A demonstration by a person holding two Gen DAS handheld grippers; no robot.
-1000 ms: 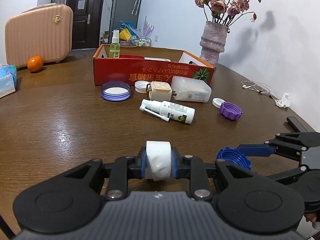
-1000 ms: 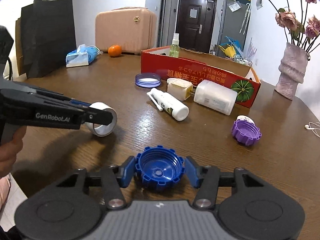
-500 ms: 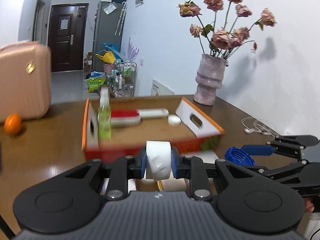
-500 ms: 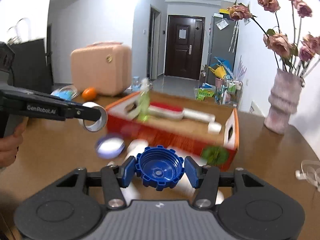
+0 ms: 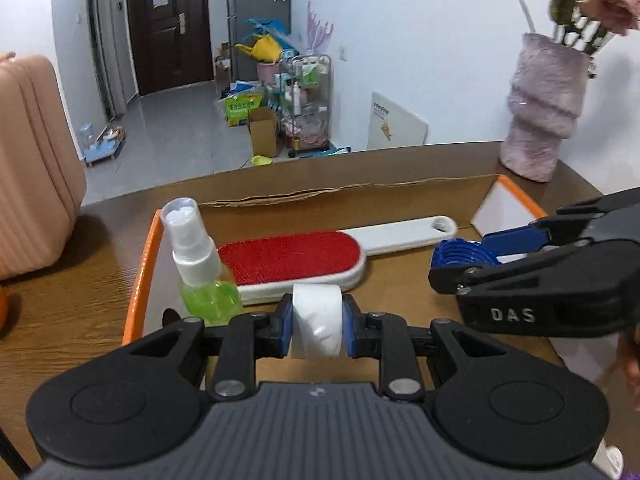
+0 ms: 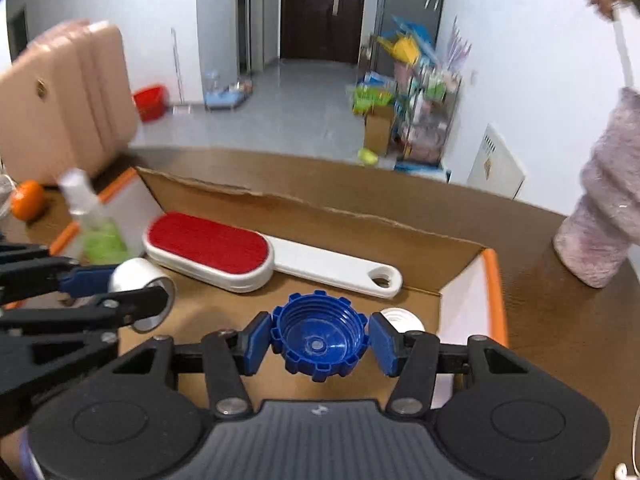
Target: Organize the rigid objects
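My left gripper [image 5: 316, 330] is shut on a white tape roll [image 5: 317, 326] and holds it over the near edge of the open cardboard box [image 5: 344, 190]. My right gripper [image 6: 319, 340] stands with its blue pads a little apart from a blue ridged cap [image 6: 319, 334] that sits between them, above the box floor. The cap also shows in the left wrist view [image 5: 460, 254], and the tape roll in the right wrist view [image 6: 136, 280]. In the box lie a red lint brush with a white handle [image 5: 296, 258], a green spray bottle [image 5: 200, 268] and a small white cap [image 6: 402, 318].
A pink fuzzy vase [image 5: 544, 112] with flowers stands on the wooden table right of the box. A pink suitcase [image 5: 32, 168] and an orange [image 6: 26, 200] are at the left. The box has orange-edged side flaps [image 6: 494, 280].
Both grippers have risen from the table and moved forward over the box, carrying the tape roll and the blue cap. The right jaws have opened slightly around the cap.
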